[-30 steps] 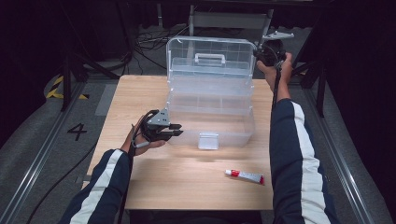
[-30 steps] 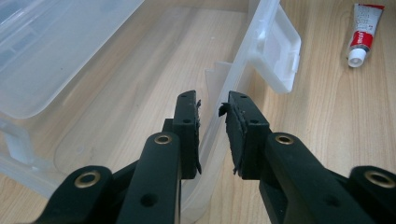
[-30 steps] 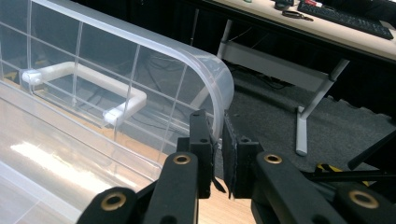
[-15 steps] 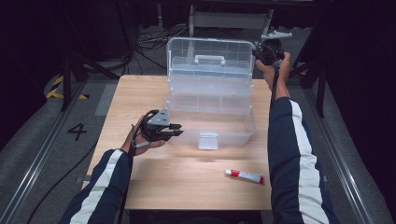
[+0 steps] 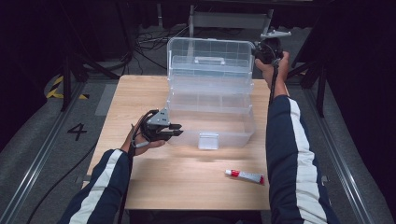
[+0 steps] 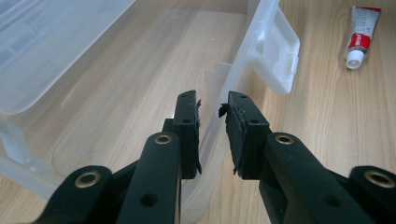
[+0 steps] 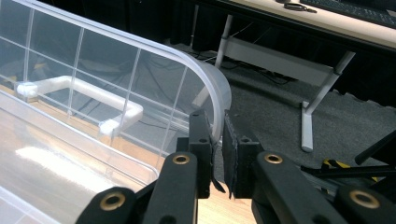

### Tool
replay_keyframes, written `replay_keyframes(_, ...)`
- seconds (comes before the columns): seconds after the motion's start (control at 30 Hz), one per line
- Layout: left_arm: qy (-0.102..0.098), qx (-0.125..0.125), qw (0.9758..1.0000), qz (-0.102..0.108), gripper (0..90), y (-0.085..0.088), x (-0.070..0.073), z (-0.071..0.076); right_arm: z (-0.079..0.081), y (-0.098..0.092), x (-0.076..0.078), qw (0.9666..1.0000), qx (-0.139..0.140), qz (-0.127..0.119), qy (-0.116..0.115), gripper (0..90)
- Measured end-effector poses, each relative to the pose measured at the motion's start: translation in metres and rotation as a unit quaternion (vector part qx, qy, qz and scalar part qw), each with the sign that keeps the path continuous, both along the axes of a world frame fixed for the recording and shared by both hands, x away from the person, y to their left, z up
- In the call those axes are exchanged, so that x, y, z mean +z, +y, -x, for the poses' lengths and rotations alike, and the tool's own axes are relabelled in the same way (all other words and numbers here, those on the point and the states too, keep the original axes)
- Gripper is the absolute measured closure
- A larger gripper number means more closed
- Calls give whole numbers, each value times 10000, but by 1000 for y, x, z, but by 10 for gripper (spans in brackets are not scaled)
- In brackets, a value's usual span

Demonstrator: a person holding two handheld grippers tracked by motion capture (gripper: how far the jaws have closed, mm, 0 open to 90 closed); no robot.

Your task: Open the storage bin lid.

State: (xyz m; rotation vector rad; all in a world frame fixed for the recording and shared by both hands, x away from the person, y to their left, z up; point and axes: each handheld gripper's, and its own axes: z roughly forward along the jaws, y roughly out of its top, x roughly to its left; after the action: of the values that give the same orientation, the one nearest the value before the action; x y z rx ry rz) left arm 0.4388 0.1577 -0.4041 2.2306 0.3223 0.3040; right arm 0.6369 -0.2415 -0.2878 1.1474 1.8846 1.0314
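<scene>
A clear plastic toolbox (image 5: 210,116) stands on the wooden table (image 5: 187,186) with its lid (image 5: 210,49) raised upright at the back. My left gripper (image 5: 176,133) is at the box's front left corner. In the left gripper view its jaws (image 6: 211,100) straddle the front wall (image 6: 212,135), one pad inside and one outside, shut on it. My right gripper (image 5: 258,48) is up at the lid's top right corner. In the right gripper view its jaws (image 7: 218,116) are shut on the lid's curved rim (image 7: 219,93). The lid's white handle (image 7: 79,88) faces away from me.
A red and white tube (image 5: 245,176) lies at the table's front right, also in the left gripper view (image 6: 362,35). The box's latch flap (image 5: 208,140) hangs at its front. Metal desk legs (image 7: 322,93) and cables (image 5: 149,39) are behind the table.
</scene>
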Motion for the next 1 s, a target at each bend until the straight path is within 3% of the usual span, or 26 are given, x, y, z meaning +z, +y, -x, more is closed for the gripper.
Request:
replay_keyframes(0.6,0,7,10000,8,749,0,0,0,-13,-2,-9,9999,17,-128,41,830)
replay_keyframes(1.0,9,9,10000,27,749,1,0,0,-21,-1,-12,9999,-40,-56,136,825)
